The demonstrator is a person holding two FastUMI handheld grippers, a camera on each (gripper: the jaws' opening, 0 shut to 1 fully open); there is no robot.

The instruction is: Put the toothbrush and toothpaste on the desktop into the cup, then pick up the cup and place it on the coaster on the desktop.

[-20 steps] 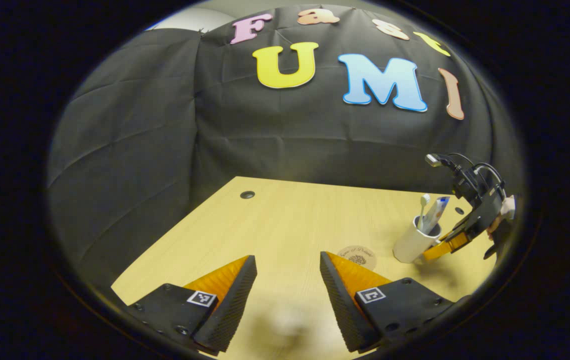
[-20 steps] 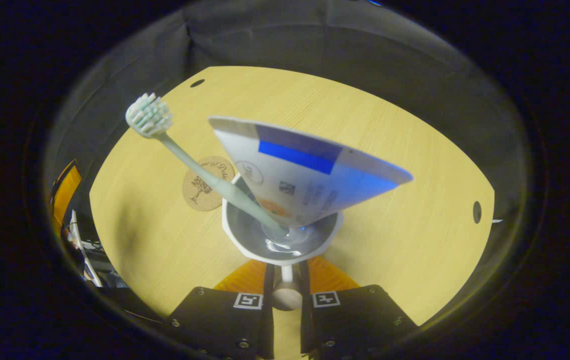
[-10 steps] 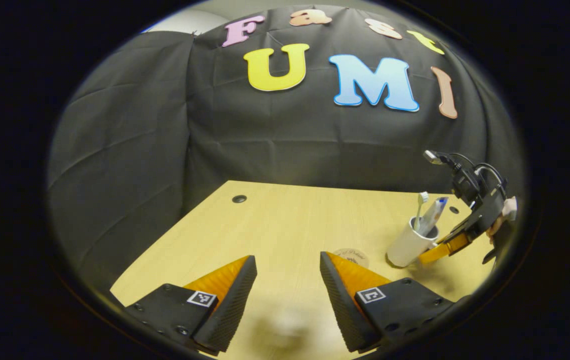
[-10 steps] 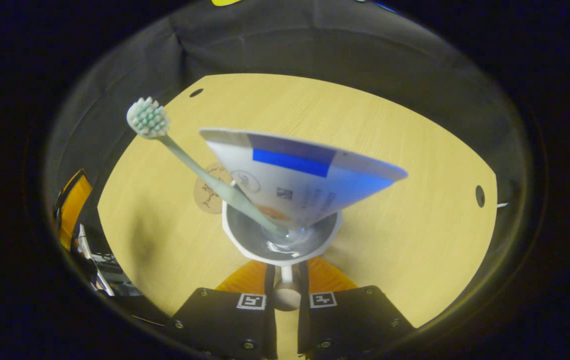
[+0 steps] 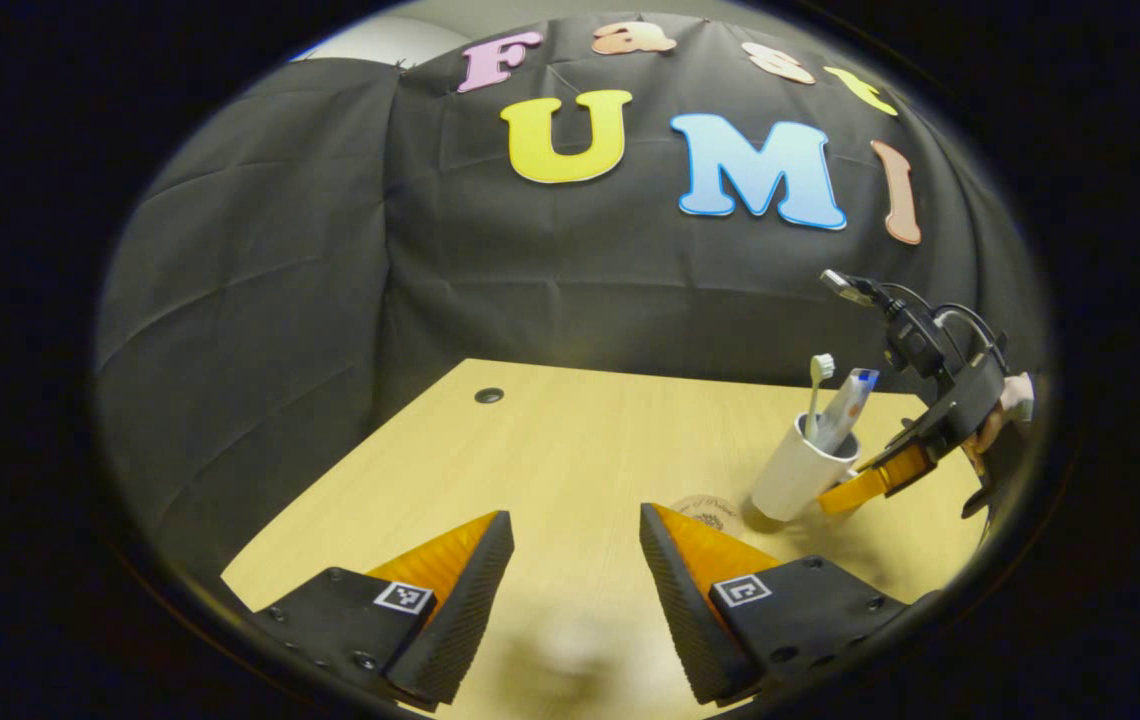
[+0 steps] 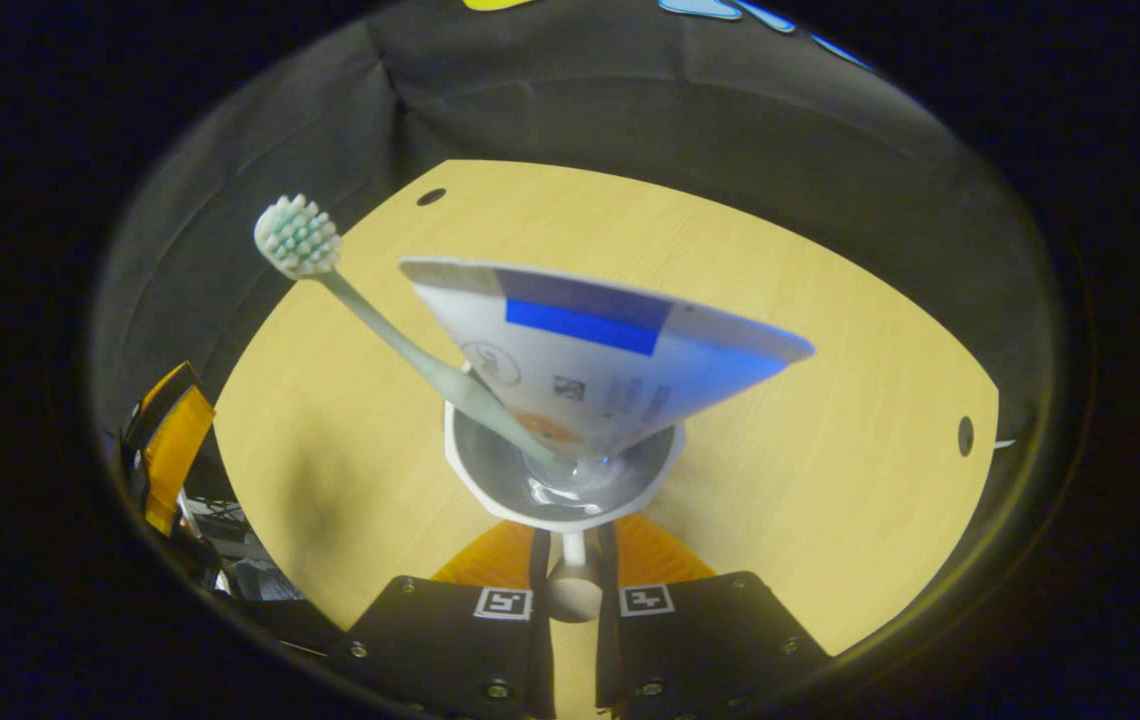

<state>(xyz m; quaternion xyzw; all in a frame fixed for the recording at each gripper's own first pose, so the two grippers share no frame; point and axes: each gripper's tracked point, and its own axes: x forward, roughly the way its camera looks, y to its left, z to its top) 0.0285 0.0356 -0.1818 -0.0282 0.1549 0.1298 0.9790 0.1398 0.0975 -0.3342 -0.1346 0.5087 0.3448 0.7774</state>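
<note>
- Just past my right gripper (image 6: 571,560), the cup (image 6: 563,480) is my landmark: a smooth, glossy white vessel with a round rim, and I'm looking straight down into its shiny bowl.
- My right gripper's two fingers are pinched together on the cup's handle (image 6: 571,590), a rounded white stub squeezed between them, one ribbed pad on each side.
- Inside the cup stands the toothbrush (image 6: 370,320), a thin pale-green stalk leaning up and left, topped with a tuft of short bristles.
- Beside it in the same cup sits the toothpaste (image 6: 600,350), a soft white tube with a blue band, its flat crimped end fanned wide above the rim.
- From my left gripper view, the cup (image 5: 792,470) tilts slightly, and its base overlaps the far edge of the coaster (image 5: 705,508), a thin round tan disc with a dark printed motif; I can't tell whether the cup touches it.
- Right of the cup there, the right gripper (image 5: 865,482) reaches in with a hand (image 5: 1005,410) behind it.
- My left gripper (image 5: 575,560) sits well short of the cup, its textured wedge fingers spread wide apart, nothing between them.
- Under everything runs the desktop (image 5: 550,440), light wood grain, matte, with a small dark round hole (image 5: 488,395) far left of the cup.
</note>
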